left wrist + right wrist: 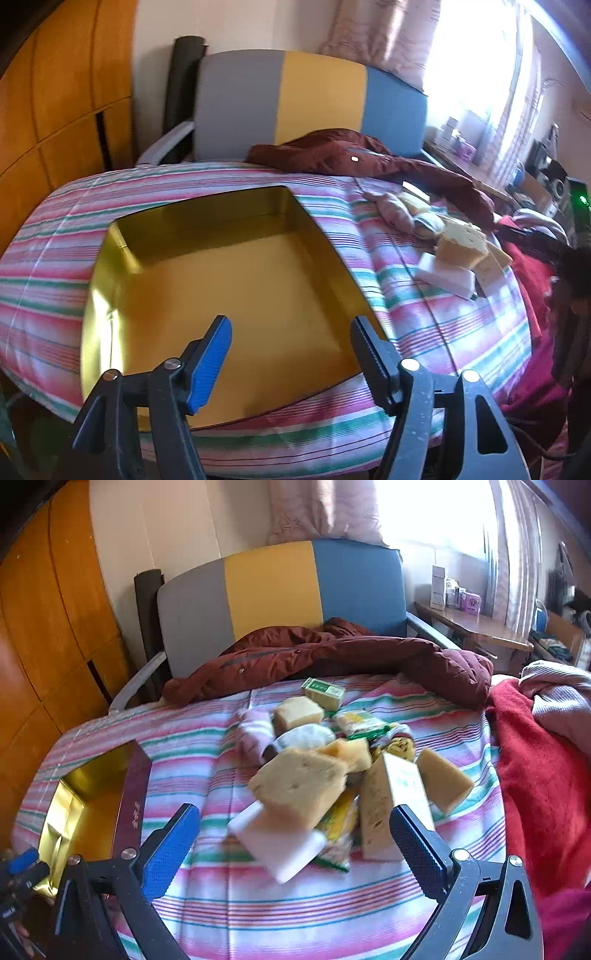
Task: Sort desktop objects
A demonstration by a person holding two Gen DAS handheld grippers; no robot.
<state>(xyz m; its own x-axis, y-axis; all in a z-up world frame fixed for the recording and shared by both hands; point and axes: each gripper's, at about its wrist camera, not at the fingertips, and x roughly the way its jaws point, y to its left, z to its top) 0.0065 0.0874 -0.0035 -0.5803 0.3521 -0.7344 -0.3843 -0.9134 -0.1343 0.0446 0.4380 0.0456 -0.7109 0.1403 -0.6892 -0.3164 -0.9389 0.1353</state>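
A gold-lined tin box (122, 258) lies open and empty on a striped cloth; my left gripper (291, 326) is open and empty just above its near edge. The box also shows in the right wrist view (131, 794) at the left, dark red outside. A pile of objects lies in the middle of the cloth: a large yellow sponge (299, 786), a white block (280, 845), a tall cream carton (388, 797), more sponges (443, 779), a green box (323, 692) and snack packets (362, 723). My right gripper (295, 819) is open and empty just before the pile.
A dark red jacket (332, 653) lies along the cloth's far edge before a grey, yellow and blue chair (273, 587). A red blanket (535, 782) and grey garment (561, 698) lie at the right. A wooden wardrobe (48, 627) stands left; a cluttered desk (476, 624) stands by the window.
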